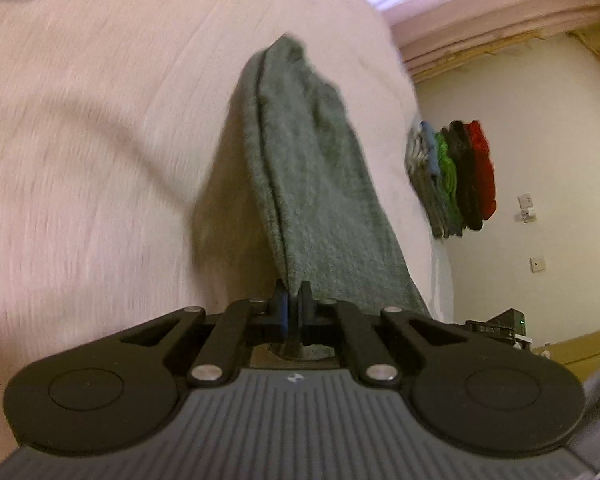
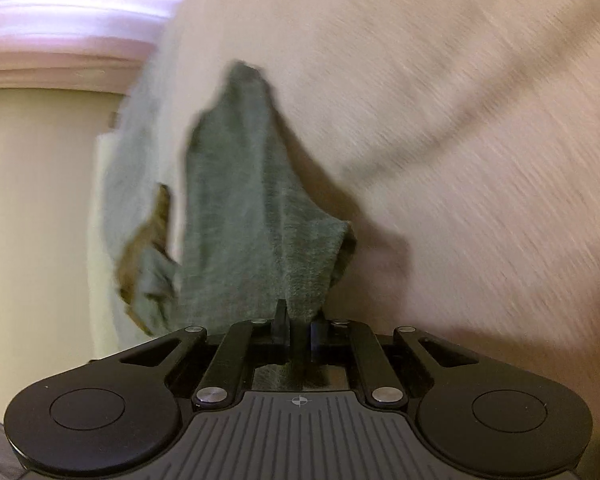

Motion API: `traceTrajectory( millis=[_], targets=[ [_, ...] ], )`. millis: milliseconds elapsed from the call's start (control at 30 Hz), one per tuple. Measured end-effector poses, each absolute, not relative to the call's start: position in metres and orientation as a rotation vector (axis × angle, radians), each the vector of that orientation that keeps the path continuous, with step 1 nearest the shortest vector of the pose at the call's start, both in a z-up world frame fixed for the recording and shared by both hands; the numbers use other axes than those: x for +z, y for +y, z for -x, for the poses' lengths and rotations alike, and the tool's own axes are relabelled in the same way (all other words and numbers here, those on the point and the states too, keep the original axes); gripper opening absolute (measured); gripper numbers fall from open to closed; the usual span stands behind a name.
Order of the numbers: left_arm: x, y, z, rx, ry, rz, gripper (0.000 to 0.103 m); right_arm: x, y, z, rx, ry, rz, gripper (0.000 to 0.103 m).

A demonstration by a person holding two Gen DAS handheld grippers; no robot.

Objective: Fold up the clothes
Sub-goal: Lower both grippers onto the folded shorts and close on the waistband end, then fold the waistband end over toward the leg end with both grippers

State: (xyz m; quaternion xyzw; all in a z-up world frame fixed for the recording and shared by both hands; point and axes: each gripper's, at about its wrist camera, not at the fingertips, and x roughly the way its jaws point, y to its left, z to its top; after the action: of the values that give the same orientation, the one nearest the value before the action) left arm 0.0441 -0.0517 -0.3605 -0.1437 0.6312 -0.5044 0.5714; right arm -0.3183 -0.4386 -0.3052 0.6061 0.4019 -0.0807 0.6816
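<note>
While both tongs, left point(image 1: 294, 294) and right point(image 2: 298, 320), are pinching the grey garment point(image 1: 304, 184), they should be keeping its edge taut.

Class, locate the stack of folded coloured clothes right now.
In the left wrist view, the stack of folded coloured clothes sits at the right, on the pale pink bedsheet's edge, beyond the grey knit garment.

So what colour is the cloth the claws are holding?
Grey, a flecked heathered grey garment; it shows best in the left wrist view.
</note>
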Motion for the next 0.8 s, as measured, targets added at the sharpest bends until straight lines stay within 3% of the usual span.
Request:
traceTrajectory(
  millis=[200,467,800],
  targets=[
    [-0.361,-0.049,-0.043,-1.098,1.551,0.501,0.001,-0.289,-0.456,0.297,-0.199,0.969,-1.430,0.007],
    [-0.328,-0.111,-0.105,-1.058,1.549,0.713,0.002,-0.266,-0.519,0.224,-0.248,0.963,-1.532,0.007],
    [-0.369,-0.197,-0.180,-0.865,1.658,0.799,0.003,-0.315,-0.588,0.145,-0.385,0.944,-1.621,0.007]
  ],
)
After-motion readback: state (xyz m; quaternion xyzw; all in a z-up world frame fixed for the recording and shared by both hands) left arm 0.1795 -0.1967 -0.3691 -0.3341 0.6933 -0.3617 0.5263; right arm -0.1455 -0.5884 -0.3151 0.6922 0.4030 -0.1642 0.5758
